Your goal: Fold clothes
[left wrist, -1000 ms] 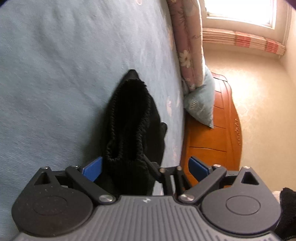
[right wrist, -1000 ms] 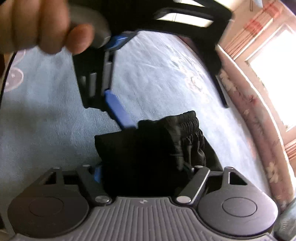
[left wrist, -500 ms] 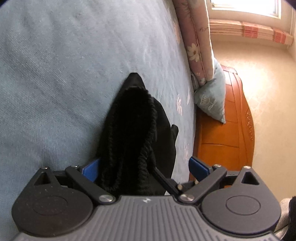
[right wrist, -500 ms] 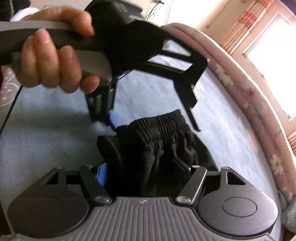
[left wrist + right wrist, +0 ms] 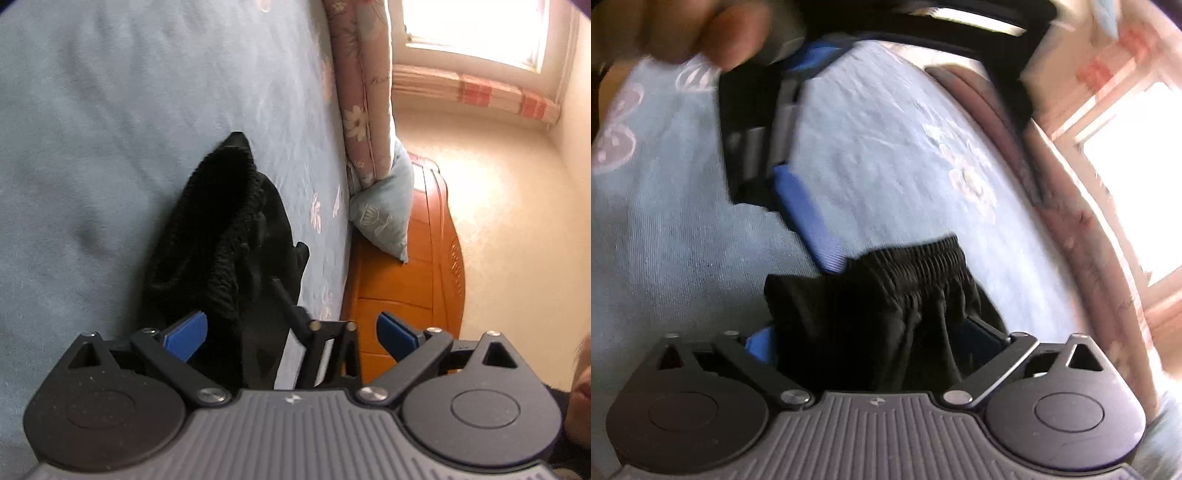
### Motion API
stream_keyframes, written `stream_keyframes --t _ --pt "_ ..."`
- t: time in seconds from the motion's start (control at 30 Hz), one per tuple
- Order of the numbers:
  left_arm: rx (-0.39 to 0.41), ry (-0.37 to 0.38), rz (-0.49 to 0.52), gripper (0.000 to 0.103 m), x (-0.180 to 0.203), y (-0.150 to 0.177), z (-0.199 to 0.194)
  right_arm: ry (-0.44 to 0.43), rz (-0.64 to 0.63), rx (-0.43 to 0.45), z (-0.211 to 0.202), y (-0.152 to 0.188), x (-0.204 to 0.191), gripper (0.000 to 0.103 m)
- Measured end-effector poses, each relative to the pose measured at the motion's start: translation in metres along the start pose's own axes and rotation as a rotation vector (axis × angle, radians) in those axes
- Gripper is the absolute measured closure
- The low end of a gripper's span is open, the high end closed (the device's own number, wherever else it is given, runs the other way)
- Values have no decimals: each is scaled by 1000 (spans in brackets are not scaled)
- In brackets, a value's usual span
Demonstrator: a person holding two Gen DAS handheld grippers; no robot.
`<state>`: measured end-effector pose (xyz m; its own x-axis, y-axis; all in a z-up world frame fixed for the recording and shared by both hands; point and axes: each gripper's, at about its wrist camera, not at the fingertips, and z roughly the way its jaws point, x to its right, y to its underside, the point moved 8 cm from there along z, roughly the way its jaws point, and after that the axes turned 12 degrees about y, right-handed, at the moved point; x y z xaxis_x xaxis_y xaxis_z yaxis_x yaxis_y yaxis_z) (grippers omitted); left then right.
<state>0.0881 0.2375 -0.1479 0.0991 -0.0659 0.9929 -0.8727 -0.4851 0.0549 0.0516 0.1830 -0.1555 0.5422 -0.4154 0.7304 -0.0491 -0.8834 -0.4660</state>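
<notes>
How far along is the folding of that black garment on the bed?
Done: the black garment lies doubled over on the blue sheet, waistband showing. In hand: the right claw has just been opening its jaws, the cloth between them; the left claw is open too. Left: perhaps a tidy-up or another fold, hard to say.

No readable text, label, brand, number or sign shows in either view.

Black shorts, pale blue bedsheet, pink floral pillow, orange wooden headboard
</notes>
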Motion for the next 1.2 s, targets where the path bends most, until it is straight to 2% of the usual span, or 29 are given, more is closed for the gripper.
stream_keyframes --t 0.07,0.13,0.27,0.37,0.47,0.57,0.8,1.03,1.13,1.2 --pt "1 -12 34 5 7 -3 -1 -3 -19 7 1 -3 -7 1" --pt "35 -25 63 5 14 -9 -7 1 -23 1 3 -5 -11 1" --pt "89 -94 56 5 4 -19 -23 8 -13 -4 10 -8 -11 0" --pt "77 -169 27 5 -13 -21 -21 36 -9 -4 6 4 -7 0" --pt "53 -179 13 5 -23 -23 -14 109 38 19 -7 0 14 0" --pt "42 -171 -21 5 -32 -27 -4 136 69 8 -10 3 29 0" --pt "-14 -182 -67 5 -41 -25 9 127 132 -31 -10 9 46 0" --pt "-67 -209 -24 5 -34 -29 36 131 174 -68 3 22 48 0" --pt "-91 -217 4 5 -30 -29 49 101 193 -58 -5 23 43 0" --pt "-113 -228 23 5 -29 -28 53 30 227 -31 -6 22 47 0"
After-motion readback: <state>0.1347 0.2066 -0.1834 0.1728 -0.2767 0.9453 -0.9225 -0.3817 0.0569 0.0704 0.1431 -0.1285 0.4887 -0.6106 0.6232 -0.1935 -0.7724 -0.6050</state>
